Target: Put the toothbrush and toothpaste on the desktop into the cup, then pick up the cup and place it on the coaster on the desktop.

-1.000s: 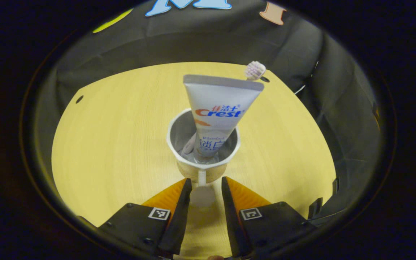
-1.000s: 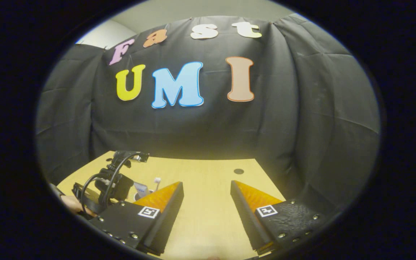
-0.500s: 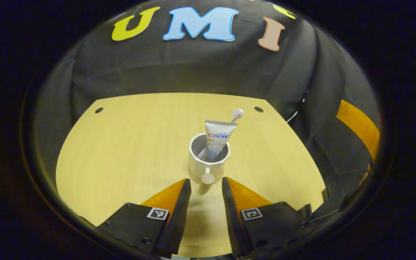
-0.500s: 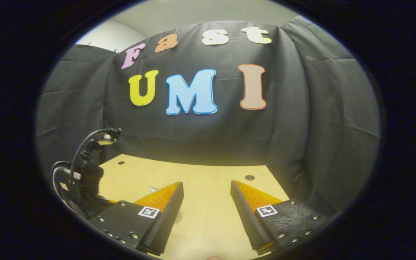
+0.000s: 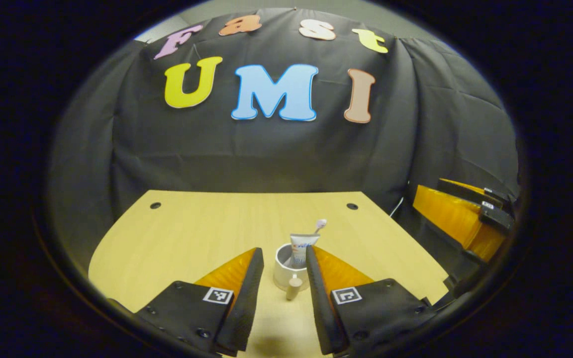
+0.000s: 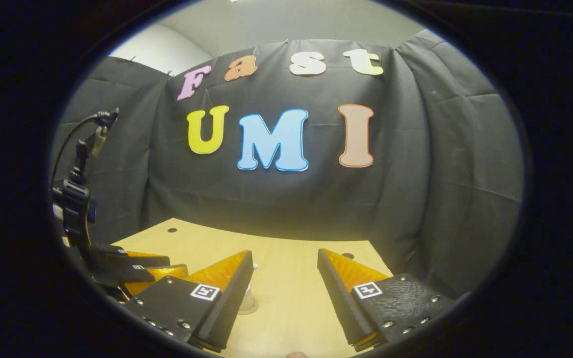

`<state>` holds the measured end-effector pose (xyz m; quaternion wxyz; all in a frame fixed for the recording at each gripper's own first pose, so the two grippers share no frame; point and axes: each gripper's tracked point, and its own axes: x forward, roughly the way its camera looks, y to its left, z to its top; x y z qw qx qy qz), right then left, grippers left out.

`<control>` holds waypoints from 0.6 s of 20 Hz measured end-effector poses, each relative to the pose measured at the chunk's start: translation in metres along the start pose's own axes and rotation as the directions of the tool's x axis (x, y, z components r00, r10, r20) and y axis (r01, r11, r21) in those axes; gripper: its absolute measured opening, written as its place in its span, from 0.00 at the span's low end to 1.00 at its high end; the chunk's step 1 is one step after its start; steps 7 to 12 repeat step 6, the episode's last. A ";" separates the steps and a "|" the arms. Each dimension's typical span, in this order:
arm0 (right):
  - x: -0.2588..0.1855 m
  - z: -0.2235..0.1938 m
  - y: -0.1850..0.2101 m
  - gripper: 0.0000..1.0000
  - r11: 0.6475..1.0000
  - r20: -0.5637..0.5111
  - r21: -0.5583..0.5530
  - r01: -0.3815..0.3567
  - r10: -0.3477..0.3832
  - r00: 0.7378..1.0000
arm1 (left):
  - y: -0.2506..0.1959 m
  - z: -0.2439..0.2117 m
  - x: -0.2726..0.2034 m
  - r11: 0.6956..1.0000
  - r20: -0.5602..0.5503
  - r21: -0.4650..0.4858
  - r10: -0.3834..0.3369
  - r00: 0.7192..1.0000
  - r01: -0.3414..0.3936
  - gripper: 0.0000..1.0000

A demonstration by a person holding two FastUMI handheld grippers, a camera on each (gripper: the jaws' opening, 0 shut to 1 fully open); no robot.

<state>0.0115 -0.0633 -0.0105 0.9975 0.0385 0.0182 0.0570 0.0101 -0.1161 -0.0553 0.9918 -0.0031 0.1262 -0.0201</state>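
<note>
Cup [image 5: 286, 271] stands upright on the desk [image 5: 192, 233], just ahead of my left gripper [image 5: 284, 258] and centred in the gap between its fingers. Its handle [image 5: 294, 286] points back toward me. Both fingers stand apart with nothing between them; neither touches the cup. Toothpaste [image 5: 300, 247] stands inside the cup, crimped end up, and the toothbrush [image 5: 320, 225] pokes out behind it, bristle head uppermost and leaning to the right.

My judgement: loading is done, and the cup may already be on its spot. A thin rim shows under the base in the right gripper view [image 6: 249, 309], which could be the coaster, but I cannot confirm it.

Right gripper [image 6: 285, 271] has its fingers spread wide, holding nothing, aimed at bare desk and the booth wall. The left gripper sits low to its left. From the left gripper view, the right gripper shows off to the far right, beyond the desk edge.

Risks from here:
- Handle lies in line with my left fingers; any forward drift could nudge it and turn or slide the cup.
- Tall contents make the cup top-heavy; a knock on the toothpaste could tip it.

Hard to read: the cup's base is partly masked by the left fingers, and most of the cup is hidden behind a finger in the right gripper view.
</note>
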 end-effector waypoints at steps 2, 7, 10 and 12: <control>0.000 0.000 -0.001 0.82 1.000 0.003 -0.012 0.013 -0.013 1.000 | 0.005 0.013 -0.005 1.000 0.060 -0.009 0.005 0.998 -0.005 0.58; -0.001 0.002 0.002 0.82 0.999 0.013 -0.001 0.042 -0.042 0.999 | 0.023 0.045 -0.013 0.999 0.182 -0.012 0.033 0.983 -0.031 0.59; -0.001 0.002 0.002 0.82 0.999 0.013 -0.001 0.042 -0.042 0.999 | 0.023 0.045 -0.013 0.999 0.182 -0.012 0.033 0.983 -0.031 0.59; -0.001 0.002 0.002 0.82 0.999 0.013 -0.001 0.042 -0.042 0.999 | 0.023 0.045 -0.013 0.999 0.182 -0.012 0.033 0.983 -0.031 0.59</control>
